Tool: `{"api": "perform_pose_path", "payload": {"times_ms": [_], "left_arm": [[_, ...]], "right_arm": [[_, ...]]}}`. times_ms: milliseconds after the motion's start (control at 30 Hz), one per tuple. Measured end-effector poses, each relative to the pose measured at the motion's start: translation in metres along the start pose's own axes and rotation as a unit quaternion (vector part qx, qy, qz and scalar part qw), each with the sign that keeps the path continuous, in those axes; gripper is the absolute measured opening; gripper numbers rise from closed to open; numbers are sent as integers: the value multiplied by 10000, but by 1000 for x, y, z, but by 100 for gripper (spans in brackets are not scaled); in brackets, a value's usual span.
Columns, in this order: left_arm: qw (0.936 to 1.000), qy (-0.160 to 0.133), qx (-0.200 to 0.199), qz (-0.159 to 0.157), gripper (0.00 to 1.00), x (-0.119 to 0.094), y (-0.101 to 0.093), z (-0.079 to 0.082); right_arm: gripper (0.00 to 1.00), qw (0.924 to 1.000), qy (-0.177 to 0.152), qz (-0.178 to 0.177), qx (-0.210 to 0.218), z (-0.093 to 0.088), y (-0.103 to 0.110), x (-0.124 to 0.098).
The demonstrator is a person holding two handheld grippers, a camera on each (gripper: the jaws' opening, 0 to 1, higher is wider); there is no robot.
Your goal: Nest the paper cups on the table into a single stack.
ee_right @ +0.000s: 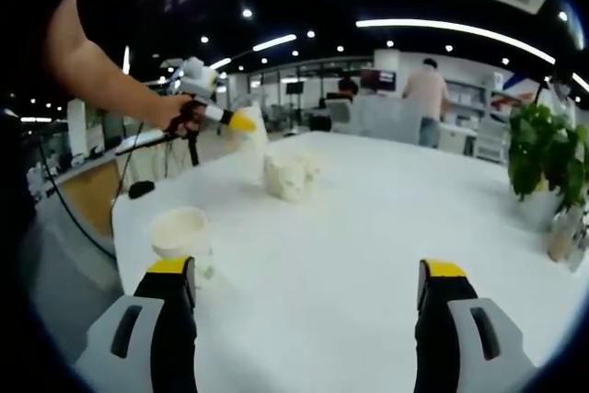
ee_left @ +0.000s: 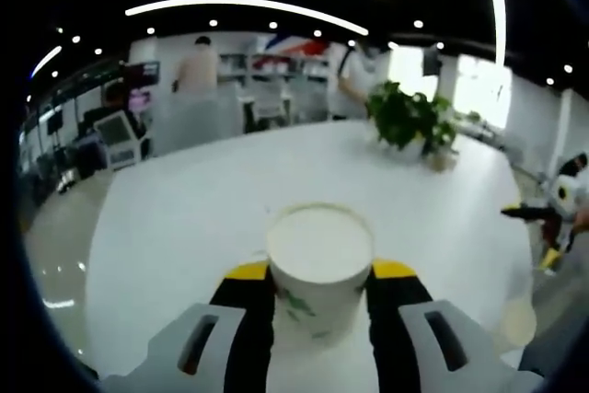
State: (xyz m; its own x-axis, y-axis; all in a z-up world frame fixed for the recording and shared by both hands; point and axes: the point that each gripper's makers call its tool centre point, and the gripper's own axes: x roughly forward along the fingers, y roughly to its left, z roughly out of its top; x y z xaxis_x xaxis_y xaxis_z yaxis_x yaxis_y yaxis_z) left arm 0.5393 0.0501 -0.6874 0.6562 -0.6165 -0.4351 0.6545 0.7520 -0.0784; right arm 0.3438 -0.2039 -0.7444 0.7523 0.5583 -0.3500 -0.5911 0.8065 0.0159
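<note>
upright paper cup (ee_left: 318, 269), mouth up, between left gripper (ee_left: 319, 275) jaws

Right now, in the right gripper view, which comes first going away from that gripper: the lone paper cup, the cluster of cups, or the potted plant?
1. Lone paper cup, beside the left jaw.
2. Cluster of cups, mid-table, left of centre.
3. Potted plant, far right edge.

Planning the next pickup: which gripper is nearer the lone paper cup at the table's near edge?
Right. The right gripper hangs open with the lone paper cup just beyond its left finger; the left gripper holds another cup farther off.
</note>
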Motion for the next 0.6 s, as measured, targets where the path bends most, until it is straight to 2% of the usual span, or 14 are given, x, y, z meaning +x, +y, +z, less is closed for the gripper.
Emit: {"api": "perform_pose_path", "payload": {"times_ms": [200,467,567,600], "left_arm": [[9999,-55,105,-78,38,-4,-6,15],[9995,-42,283,-101,38,-10,-17,22],[9994,-76,322,-135,38,-9,-15,24],[9987,-113,493,-91,38,-9,-14,26]], "right_arm": [[100,10000,-18,17,-31,2,-2,-1],[100,10000,-7,16,-18,2,-3,-3],[100,10000,8,15,-11,2,-3,-4],[100,10000,3,10,-6,2,-3,-4]]}}
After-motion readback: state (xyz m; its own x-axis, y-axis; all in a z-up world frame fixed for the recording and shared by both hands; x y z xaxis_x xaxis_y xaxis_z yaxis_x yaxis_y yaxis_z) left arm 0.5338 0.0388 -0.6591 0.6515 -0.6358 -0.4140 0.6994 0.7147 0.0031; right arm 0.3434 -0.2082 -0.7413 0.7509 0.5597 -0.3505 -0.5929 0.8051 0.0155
